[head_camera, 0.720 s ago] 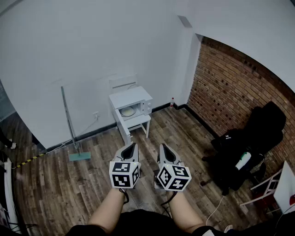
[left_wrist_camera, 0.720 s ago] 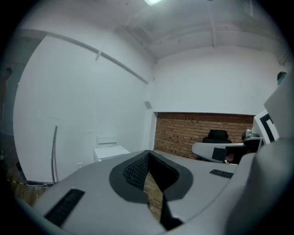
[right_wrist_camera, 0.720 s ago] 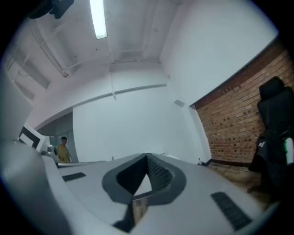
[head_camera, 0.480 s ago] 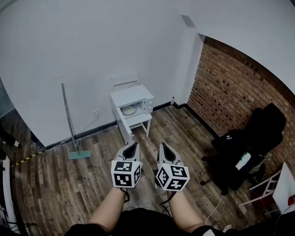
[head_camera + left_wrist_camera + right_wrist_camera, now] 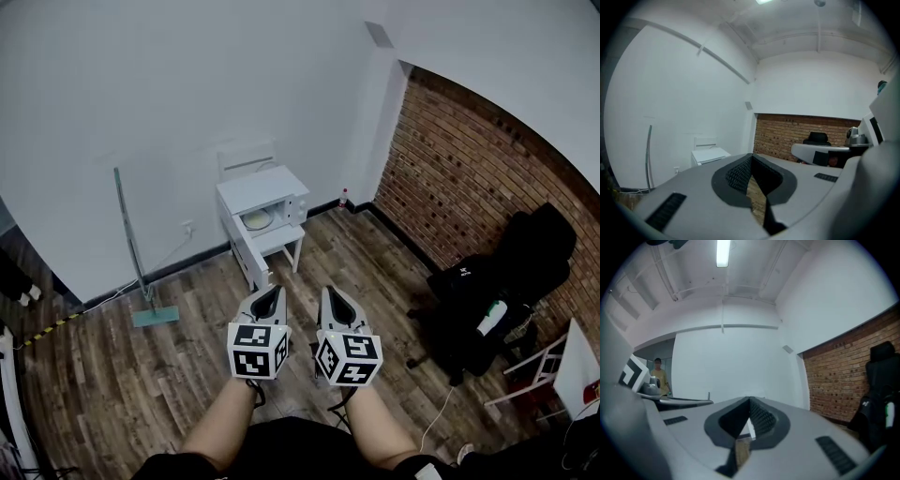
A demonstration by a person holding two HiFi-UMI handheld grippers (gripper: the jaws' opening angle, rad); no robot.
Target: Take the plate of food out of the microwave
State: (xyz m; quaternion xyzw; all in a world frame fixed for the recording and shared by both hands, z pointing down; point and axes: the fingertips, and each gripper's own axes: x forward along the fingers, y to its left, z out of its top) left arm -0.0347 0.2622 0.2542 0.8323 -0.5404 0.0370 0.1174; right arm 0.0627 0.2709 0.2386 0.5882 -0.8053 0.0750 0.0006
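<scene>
A white microwave [image 5: 260,199] stands on a small white table [image 5: 279,242] against the far wall, and its door hangs open toward the left. Inside it lies a plate [image 5: 256,220] with something pale on it. My left gripper [image 5: 270,298] and right gripper [image 5: 332,300] are held side by side well short of the table, both pointing toward it. Both are shut with nothing between their jaws. The left gripper view shows the microwave [image 5: 708,154] small and far off beyond the closed jaws. The right gripper view catches only a white sliver between its tips.
A mop [image 5: 134,258] leans on the white wall left of the microwave. A brick wall [image 5: 469,178] runs along the right, with a black chair [image 5: 497,281] under dark clothes before it. A small bottle [image 5: 343,198] stands in the corner. A person [image 5: 658,376] stands far off at the left.
The view has shifted a little: microwave and mop sit slightly further left and higher in the head view. Both grippers stay shut and side by side.
</scene>
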